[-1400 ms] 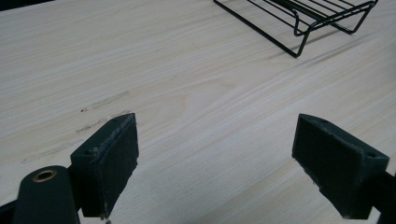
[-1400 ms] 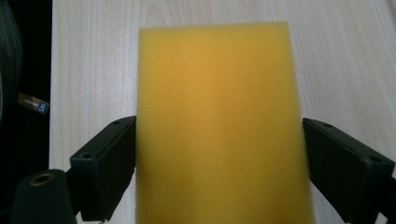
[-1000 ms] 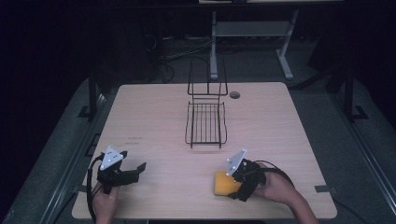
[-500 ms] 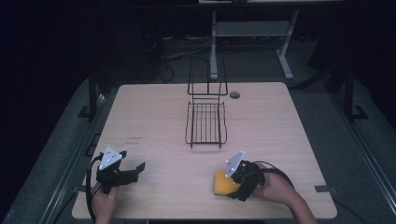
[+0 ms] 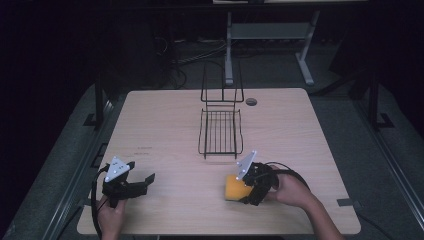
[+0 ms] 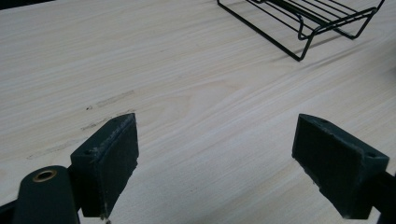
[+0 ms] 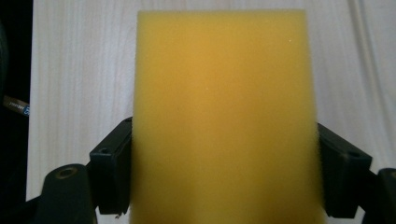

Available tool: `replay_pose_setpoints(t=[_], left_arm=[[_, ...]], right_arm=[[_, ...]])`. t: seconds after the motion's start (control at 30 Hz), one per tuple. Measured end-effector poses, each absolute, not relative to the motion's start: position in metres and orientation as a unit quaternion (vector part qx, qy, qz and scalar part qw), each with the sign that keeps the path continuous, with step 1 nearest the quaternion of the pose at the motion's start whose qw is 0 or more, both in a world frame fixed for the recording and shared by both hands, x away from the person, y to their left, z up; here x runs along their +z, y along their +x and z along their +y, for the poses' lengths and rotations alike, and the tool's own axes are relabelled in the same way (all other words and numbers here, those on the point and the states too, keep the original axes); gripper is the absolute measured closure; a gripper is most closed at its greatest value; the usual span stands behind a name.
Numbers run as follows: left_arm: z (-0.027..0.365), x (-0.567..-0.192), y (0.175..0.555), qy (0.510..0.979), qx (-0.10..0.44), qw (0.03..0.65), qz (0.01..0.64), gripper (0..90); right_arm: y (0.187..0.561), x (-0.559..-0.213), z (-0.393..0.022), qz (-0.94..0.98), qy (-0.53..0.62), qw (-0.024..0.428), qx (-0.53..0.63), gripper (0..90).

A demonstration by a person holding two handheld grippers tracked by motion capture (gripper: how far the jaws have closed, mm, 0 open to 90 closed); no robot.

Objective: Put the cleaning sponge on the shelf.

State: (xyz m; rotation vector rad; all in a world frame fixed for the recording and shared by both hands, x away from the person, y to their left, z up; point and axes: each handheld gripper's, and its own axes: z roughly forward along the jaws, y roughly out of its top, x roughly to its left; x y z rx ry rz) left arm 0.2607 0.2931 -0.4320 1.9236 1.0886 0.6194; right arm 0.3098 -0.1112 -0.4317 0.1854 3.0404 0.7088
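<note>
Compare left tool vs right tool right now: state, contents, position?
The left tool is open, its jaws wide apart over bare table; the right tool is shut on the yellow sponge, a jaw against each of its sides. The left tool holds nothing; the right holds the sponge. The left tool sits at the table's near left edge; the right is near right, closer to the wire rack. Both are black, hand-held, low over the table.

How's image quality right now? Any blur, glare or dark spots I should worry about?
High view: table evenly lit, surroundings nearly black, wire rack sharp. Left gripper view: crisp wood grain, rack casts a soft shadow. Right gripper view: the yellow sponge sits very close, soft and slightly blurred, no glare.
</note>
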Motion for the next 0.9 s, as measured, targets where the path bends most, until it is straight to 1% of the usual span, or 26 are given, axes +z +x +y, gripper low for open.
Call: replay_pose_setpoints(t=[0.9], left_arm=[[0.297, -0.432, 0.261, 0.760, 0.243, 0.413, 0.439, 14.1]], right_arm=[[0.357, -0.408, -0.078, 0.975, 0.040, 0.006, 0.216, 21.5]])
